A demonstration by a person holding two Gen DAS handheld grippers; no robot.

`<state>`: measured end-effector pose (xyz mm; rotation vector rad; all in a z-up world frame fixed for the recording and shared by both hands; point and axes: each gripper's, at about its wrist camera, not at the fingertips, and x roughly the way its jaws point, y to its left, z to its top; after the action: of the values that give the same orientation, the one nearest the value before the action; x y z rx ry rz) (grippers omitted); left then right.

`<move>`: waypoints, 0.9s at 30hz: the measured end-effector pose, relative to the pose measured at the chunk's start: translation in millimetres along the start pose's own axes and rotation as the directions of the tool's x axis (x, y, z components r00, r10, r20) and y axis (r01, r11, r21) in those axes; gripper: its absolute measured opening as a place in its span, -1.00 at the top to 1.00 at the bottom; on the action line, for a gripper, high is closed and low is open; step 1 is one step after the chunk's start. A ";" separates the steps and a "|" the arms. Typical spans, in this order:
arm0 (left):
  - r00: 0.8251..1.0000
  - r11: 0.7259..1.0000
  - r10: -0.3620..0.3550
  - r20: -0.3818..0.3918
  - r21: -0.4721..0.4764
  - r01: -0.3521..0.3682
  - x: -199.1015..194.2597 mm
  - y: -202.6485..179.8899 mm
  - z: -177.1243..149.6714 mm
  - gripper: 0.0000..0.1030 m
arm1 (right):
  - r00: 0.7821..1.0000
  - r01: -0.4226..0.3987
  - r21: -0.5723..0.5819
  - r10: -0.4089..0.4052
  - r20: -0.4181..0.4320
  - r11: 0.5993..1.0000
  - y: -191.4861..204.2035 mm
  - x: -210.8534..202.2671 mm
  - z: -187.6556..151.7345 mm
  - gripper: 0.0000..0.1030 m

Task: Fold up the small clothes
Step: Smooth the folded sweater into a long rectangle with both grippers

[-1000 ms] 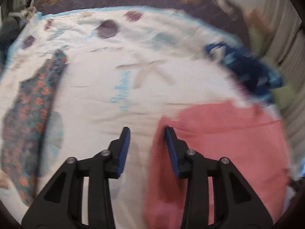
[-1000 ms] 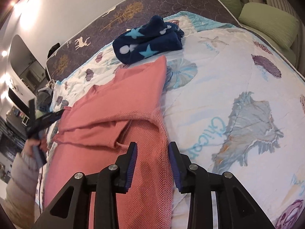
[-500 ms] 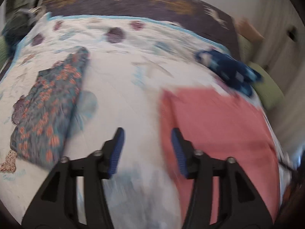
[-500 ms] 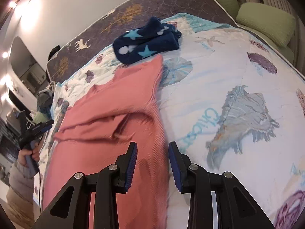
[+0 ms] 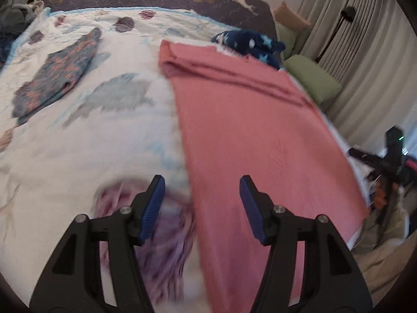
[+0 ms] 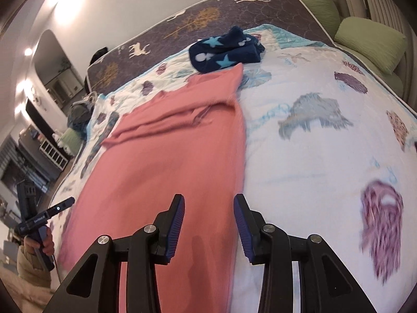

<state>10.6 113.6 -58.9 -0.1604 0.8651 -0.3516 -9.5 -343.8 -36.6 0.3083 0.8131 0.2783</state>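
Left wrist only: folded floral garment (image 5: 57,74) | Both: one pink garment (image 5: 250,120), one star fleece (image 6: 224,52) | left gripper (image 5: 202,203) apart, empty | right gripper (image 6: 208,219) opening, empty

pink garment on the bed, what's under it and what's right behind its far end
The pink garment lies flat on the seashell-print quilt, hiding the print beneath it. Behind its far end sits a navy star-patterned fleece, touching or just meeting the tip; their contact is unclear.

Garment (image 5: 250,130) on bedspread (image 5: 78,156)
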 end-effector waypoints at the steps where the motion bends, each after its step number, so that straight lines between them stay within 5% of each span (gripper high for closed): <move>1: 1.000 1.000 0.019 0.002 0.004 -0.019 -2.7 -1.2 -5.9 -0.17 | 1.000 -0.002 -0.006 0.002 -0.002 1.000 1.8 -3.9 -5.1 0.23; 16: 0.999 1.000 -0.014 0.033 0.016 0.014 -35.6 -29.1 -69.7 -0.18 | 1.000 0.000 0.036 0.000 -0.003 0.999 1.1 -47.7 -94.9 0.08; 27: 0.999 0.999 -0.034 0.010 -0.021 0.034 -54.3 -26.5 -100.9 -0.19 | 1.000 -0.030 0.065 0.030 0.009 0.997 -4.2 -63.2 -120.0 0.08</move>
<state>-105.4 109.1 -77.4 -0.1964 0.8580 -0.3736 -139.8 -350.9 -73.9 0.3826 0.8115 0.2789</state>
